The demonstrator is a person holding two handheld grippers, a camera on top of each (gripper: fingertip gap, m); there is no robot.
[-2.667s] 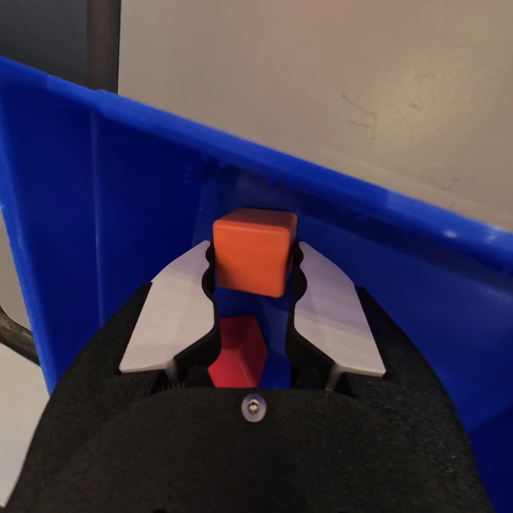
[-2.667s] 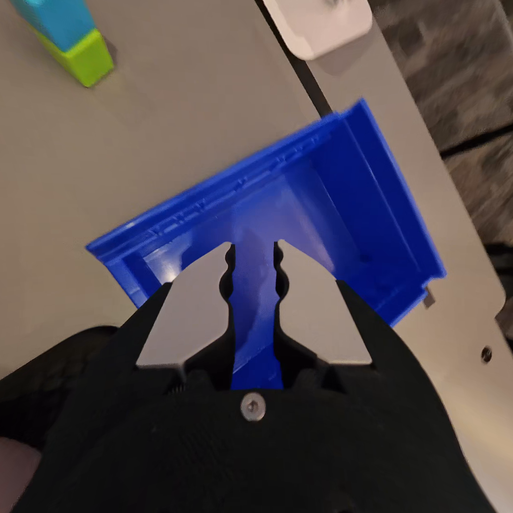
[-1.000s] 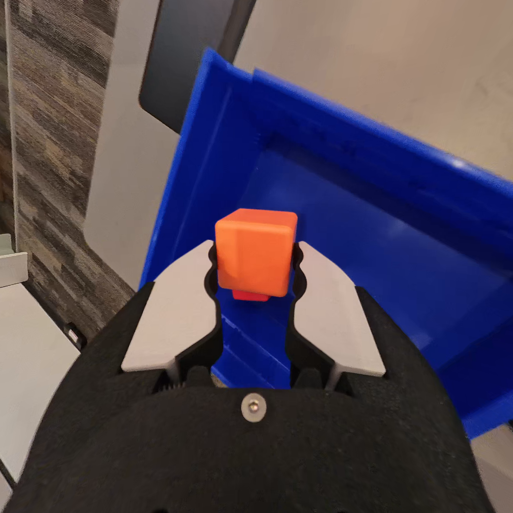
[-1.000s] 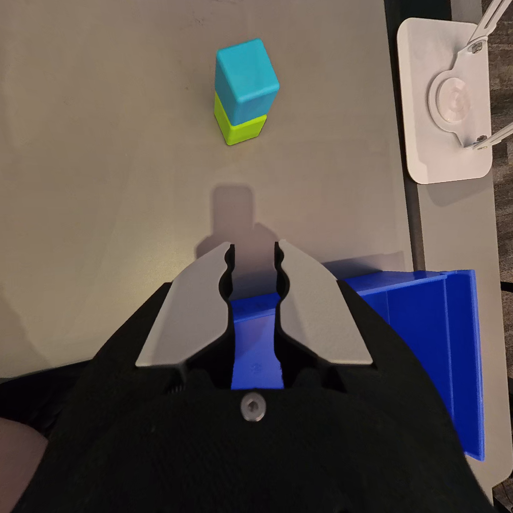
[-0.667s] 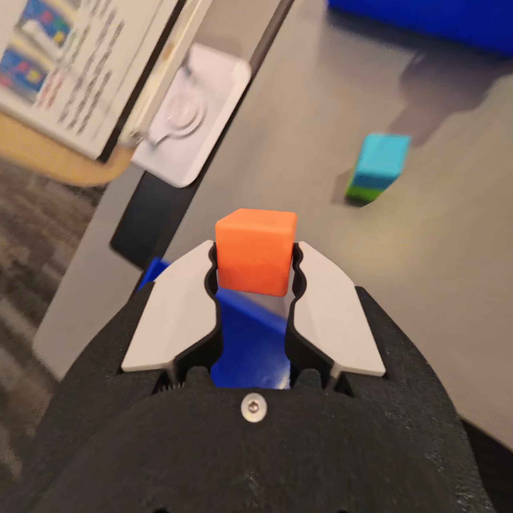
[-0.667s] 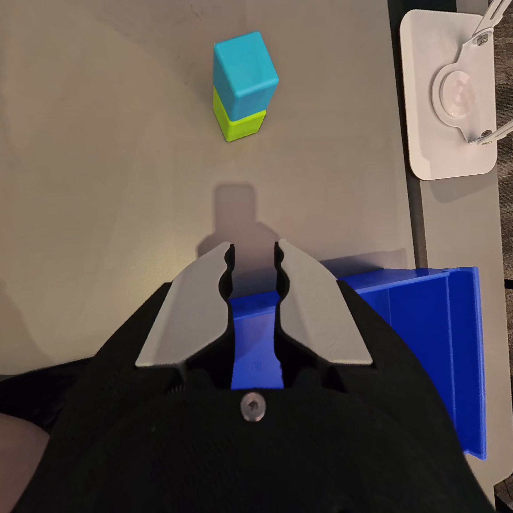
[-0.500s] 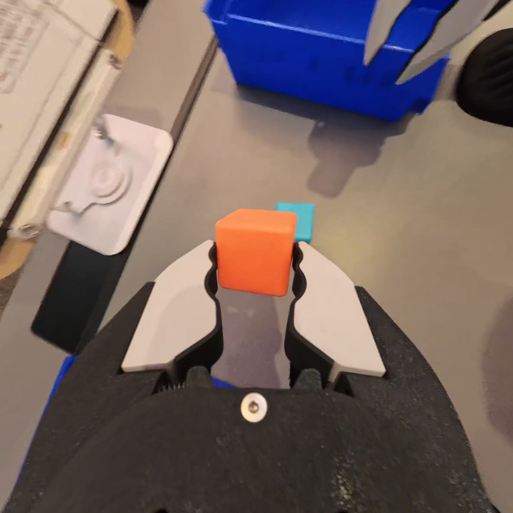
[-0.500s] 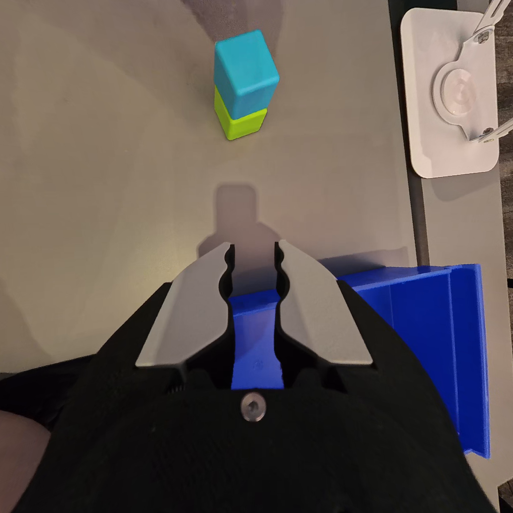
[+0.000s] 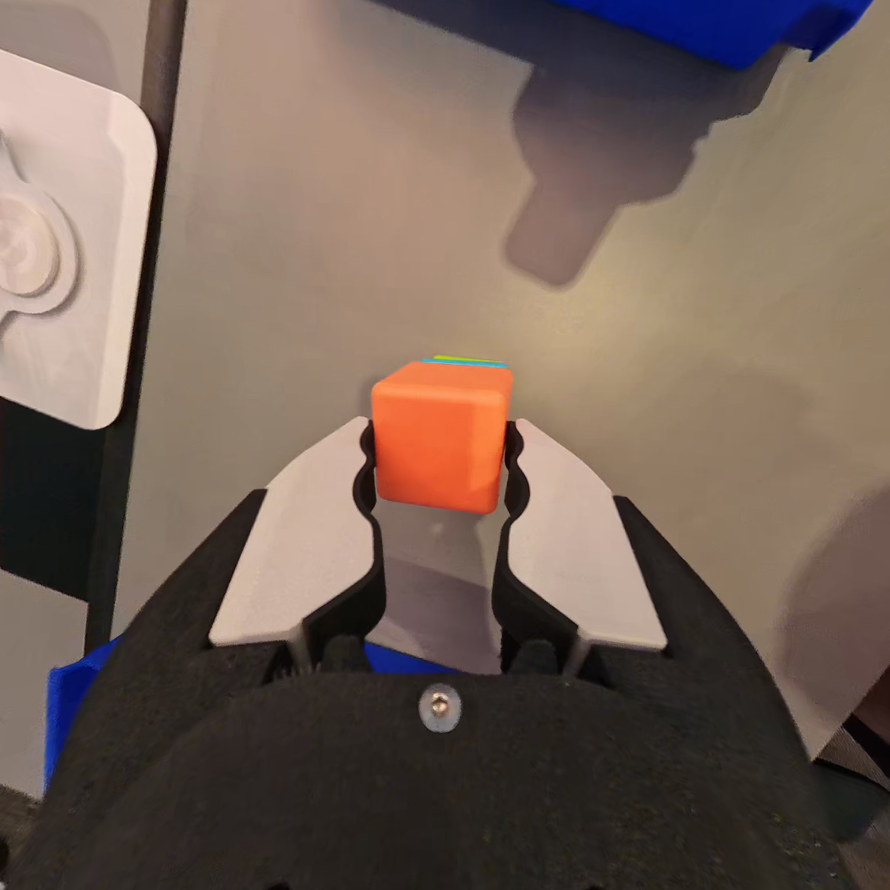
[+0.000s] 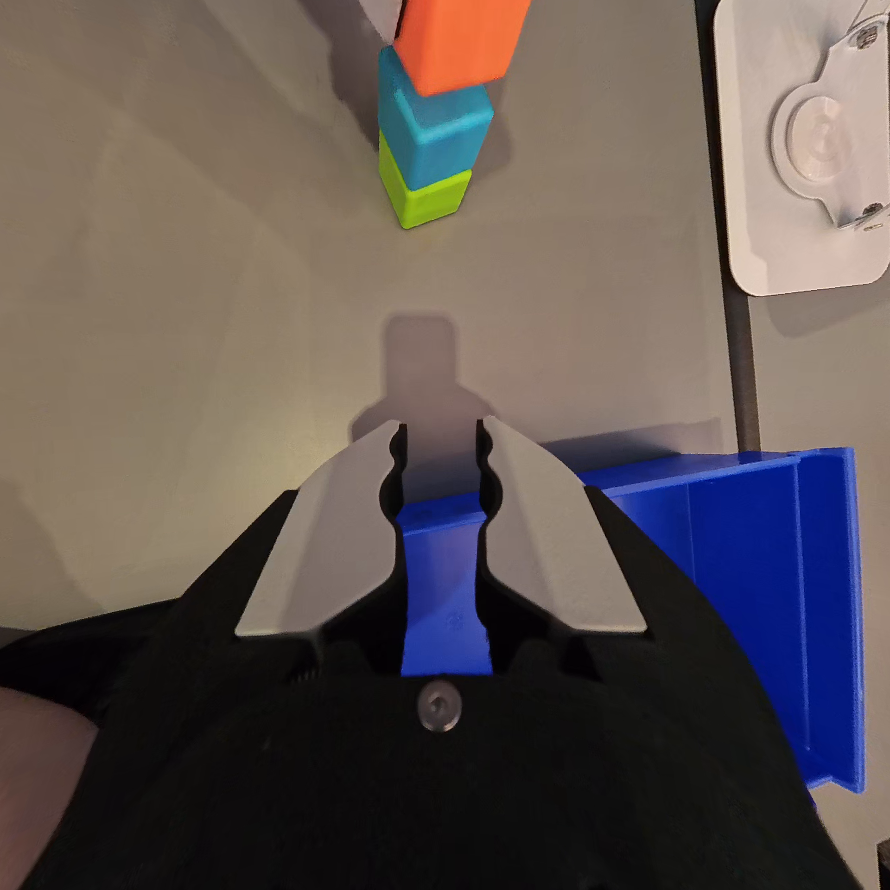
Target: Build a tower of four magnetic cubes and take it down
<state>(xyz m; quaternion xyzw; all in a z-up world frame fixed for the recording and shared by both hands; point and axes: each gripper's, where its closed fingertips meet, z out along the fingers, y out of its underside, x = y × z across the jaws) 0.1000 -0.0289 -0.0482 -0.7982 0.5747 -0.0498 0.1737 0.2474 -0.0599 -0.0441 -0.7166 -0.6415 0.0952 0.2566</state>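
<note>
My left gripper [image 9: 438, 433] is shut on an orange cube [image 9: 440, 443] and holds it directly over a two-cube stack. Only thin slivers of the stack's teal cube [image 9: 464, 362] show behind the orange one. In the right wrist view the orange cube [image 10: 457, 43] is at or just above the top of the teal cube [image 10: 433, 130]. The teal cube stands on a lime green cube [image 10: 428, 202] on the grey table. I cannot tell whether orange and teal touch. My right gripper [image 10: 440, 431] is open a narrow gap and empty, over the near wall of a blue bin [image 10: 746, 578].
A white plate-like mount [image 10: 809, 144] lies right of the stack, past a dark seam in the table; it also shows in the left wrist view [image 9: 58, 241]. A second blue bin's edge [image 9: 77, 684] shows beneath my left gripper. The far bin's corner [image 9: 698, 29] shows at top right.
My left gripper lifted the orange cube out of a blue bin and carried it across the table to above the teal-and-green stack. My right gripper stayed nearly still, open and empty.
</note>
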